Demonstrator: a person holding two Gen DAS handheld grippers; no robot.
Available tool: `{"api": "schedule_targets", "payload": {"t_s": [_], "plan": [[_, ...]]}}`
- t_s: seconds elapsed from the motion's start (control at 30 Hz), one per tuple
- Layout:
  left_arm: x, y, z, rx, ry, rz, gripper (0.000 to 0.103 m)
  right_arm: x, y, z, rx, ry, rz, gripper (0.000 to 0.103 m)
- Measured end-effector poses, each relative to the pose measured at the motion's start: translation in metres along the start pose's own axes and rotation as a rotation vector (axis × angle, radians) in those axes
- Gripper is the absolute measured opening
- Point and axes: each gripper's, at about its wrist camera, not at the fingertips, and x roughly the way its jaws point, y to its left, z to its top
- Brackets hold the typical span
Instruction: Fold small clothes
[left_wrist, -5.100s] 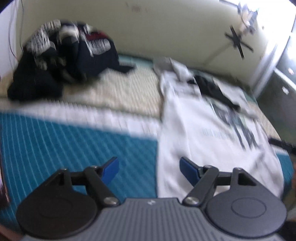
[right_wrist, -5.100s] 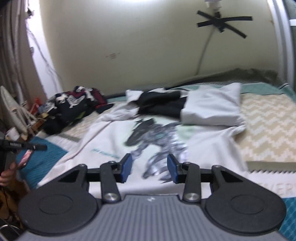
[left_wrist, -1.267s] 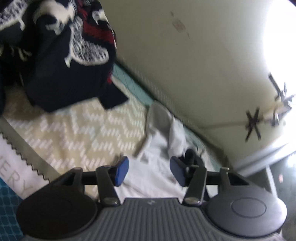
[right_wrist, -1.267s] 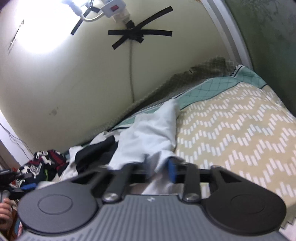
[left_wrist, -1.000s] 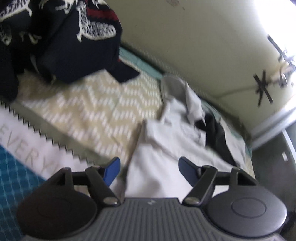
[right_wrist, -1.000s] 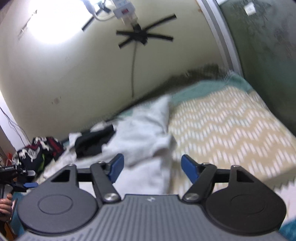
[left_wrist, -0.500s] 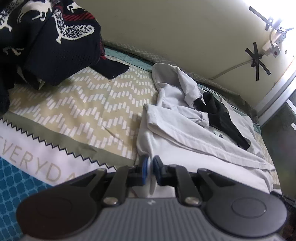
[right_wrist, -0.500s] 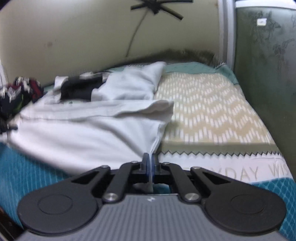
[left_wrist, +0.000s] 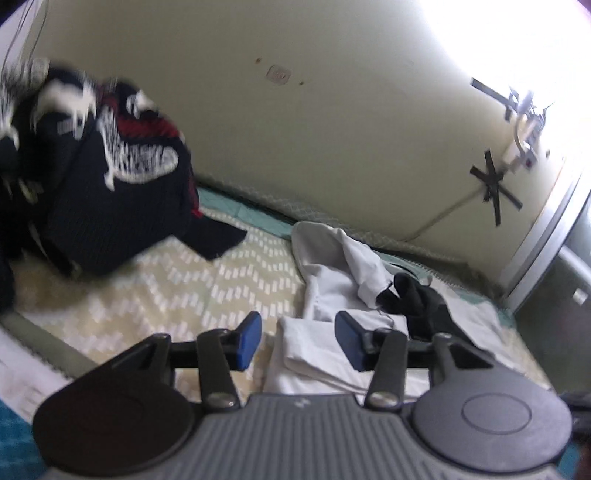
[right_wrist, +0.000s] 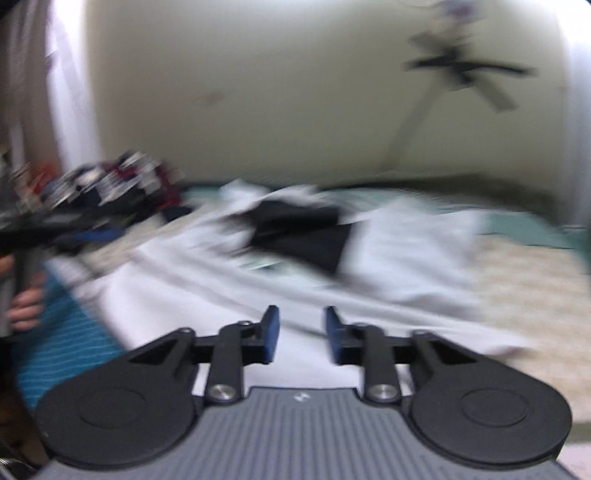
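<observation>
Half a second back both grippers were pinched shut on the near edge of the white shirt; now that edge has been let go. The left gripper (left_wrist: 298, 340) has just been opening, its blue pads parted, with the folded corner of the white shirt (left_wrist: 317, 354) seen between them but not pressed. The right gripper (right_wrist: 300, 334) has just been opening too, a narrower gap, nothing clamped, only shirt cloth lying beyond it. The right view has been swung round and is badly smeared.

Around it: teal quilted bedding (right_wrist: 55, 354) is seen at the near left, and a beige zigzag bedspread (left_wrist: 177, 291) lies under and beside the shirt. At the left edge of the right view a hand (right_wrist: 26, 306) is wrapped round the other gripper's handle. A dark garment (left_wrist: 417, 299) lies on the far part of the shirt. Further left and back, a heap of dark patterned clothes (left_wrist: 103, 177) is piled against the cream wall (left_wrist: 332, 129), where a cable is held by crossed black tape (left_wrist: 495, 188).

The shirt itself is spread across the bed, folded over at the near side, crumpled and bunched toward the wall.
</observation>
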Motion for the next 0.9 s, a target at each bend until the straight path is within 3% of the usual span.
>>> {"api": "schedule_targets", "payload": {"t_s": [0.23,0.47,0.57,0.77,0.9], "plan": [[0.002,0.014,-0.005,-0.037,-0.014,-0.029,0.045,0.083,0.082,0.020,-0.163,0.140,0.166,0.013],[-0.006,0.021,-0.003,-0.078,-0.045,-0.074,0.048,0.132,0.106,0.040,-0.140,0.182,0.247,0.013],[-0.008,0.024,-0.001,-0.097,-0.050,-0.092,0.049,0.144,0.107,0.052,-0.133,0.176,0.235,0.012],[-0.010,0.028,0.000,-0.117,-0.057,-0.098,0.052,0.172,0.093,0.086,-0.114,0.050,0.052,0.012],[-0.010,0.030,0.000,-0.135,-0.053,-0.112,0.052,0.158,0.080,0.096,-0.034,-0.022,0.073,0.012]]}}
